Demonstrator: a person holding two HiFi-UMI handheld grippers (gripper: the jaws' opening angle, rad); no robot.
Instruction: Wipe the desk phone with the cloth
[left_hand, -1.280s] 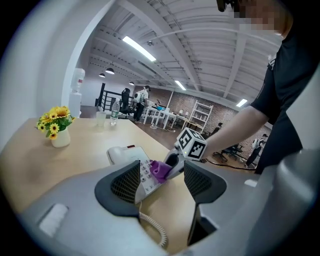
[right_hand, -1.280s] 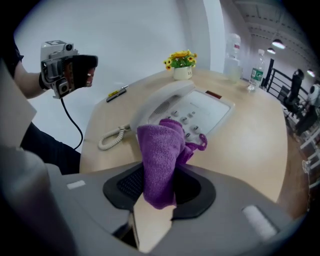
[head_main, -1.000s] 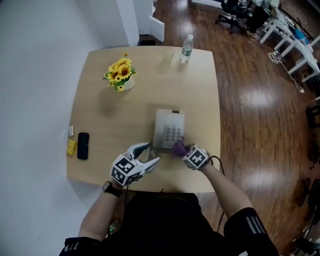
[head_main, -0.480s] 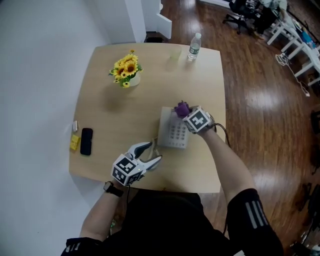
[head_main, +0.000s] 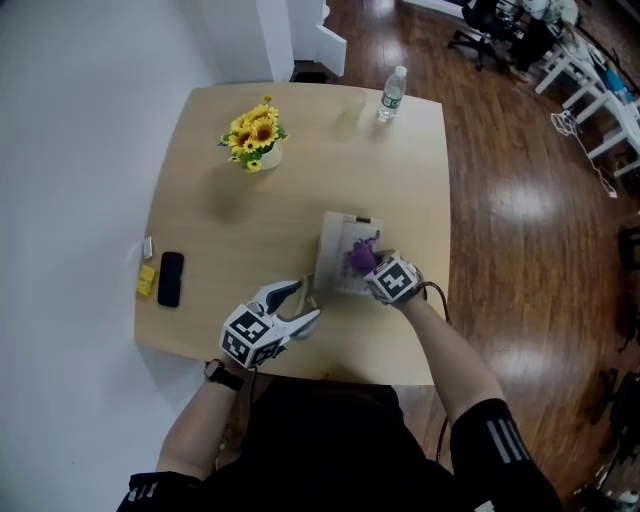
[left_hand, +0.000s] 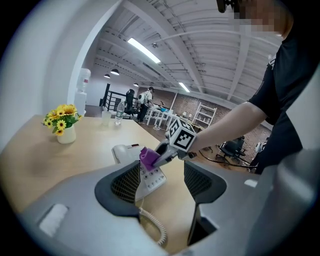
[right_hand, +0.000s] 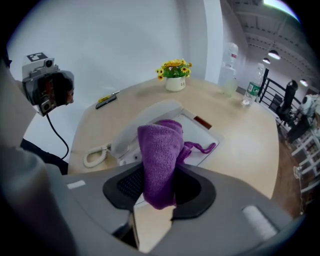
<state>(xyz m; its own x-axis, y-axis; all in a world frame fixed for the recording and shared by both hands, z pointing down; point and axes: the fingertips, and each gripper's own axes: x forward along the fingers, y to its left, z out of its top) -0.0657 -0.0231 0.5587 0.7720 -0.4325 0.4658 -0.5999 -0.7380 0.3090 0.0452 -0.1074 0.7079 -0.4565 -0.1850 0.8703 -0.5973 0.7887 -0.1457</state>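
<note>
A white desk phone (head_main: 340, 243) lies on the wooden table (head_main: 280, 215), its coiled cord (right_hand: 96, 155) trailing toward me. My right gripper (head_main: 372, 268) is shut on a folded purple cloth (right_hand: 159, 162), which rests on the phone's keypad near its front edge. The same cloth (left_hand: 148, 157) shows in the left gripper view over the phone (left_hand: 127, 151). My left gripper (head_main: 302, 305) stands open just left of the phone's front corner, on the table, with nothing between its fingers.
A vase of sunflowers (head_main: 253, 141) stands at the far left. A water bottle (head_main: 391, 93) and a clear cup (head_main: 349, 109) are at the far edge. A black phone (head_main: 170, 278) and a yellow item (head_main: 146, 282) lie at the left edge.
My right gripper has drawn the purple cloth from the phone's far end back toward me over the keypad. The left gripper has stayed in place.
</note>
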